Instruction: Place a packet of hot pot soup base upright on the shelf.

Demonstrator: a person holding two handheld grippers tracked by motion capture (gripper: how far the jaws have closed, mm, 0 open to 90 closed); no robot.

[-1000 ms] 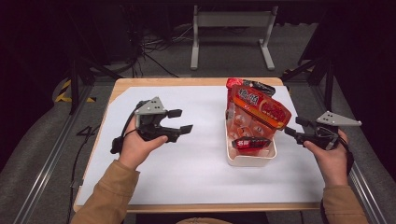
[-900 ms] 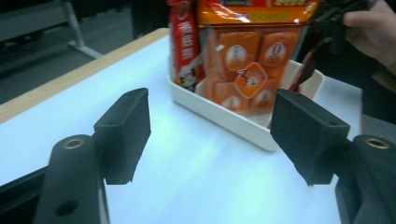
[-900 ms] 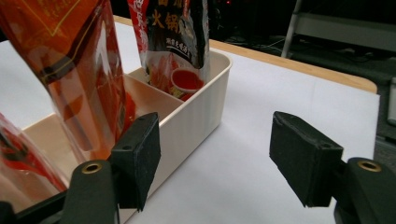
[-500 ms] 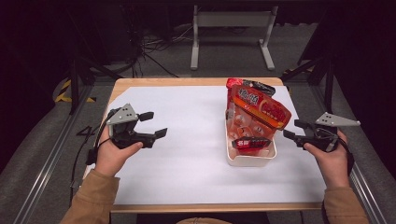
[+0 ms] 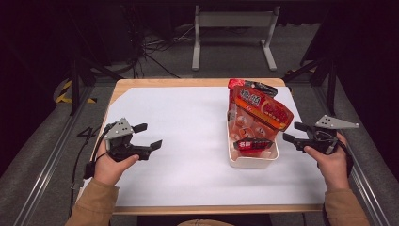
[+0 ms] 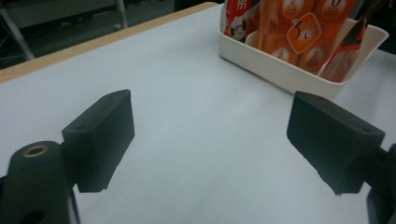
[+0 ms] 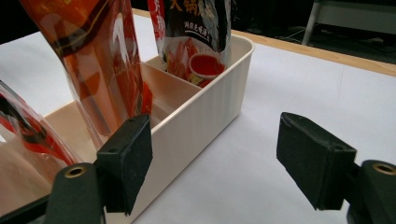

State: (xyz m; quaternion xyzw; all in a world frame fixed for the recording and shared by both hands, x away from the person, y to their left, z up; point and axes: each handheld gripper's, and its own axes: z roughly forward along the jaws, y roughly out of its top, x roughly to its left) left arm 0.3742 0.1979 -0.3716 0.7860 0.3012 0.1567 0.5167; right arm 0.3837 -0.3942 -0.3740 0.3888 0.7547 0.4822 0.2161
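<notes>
Cream bin [image 5: 251, 161]; orange-and-red printed snack bags [image 5: 259, 110]; white table sheet [image 5: 188, 127]; black grippers [image 5: 147, 136].

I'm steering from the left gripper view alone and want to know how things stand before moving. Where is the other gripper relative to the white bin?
Observer: The right gripper sits just right of the white bin, jaws open and empty, pointing at its side wall.
Operator: I see orange packets in the bin. Anything else in there?
Observer: Yes. In the right gripper view a dark packet with a red sauce picture stands in the bin's far compartment, behind a divider.
Operator: And how does my own gripper look from above?
Observer: The left gripper is near the table's left edge, well apart from the bin, with bare white sheet between. Its jaws have just been opening, nothing between them.
</notes>
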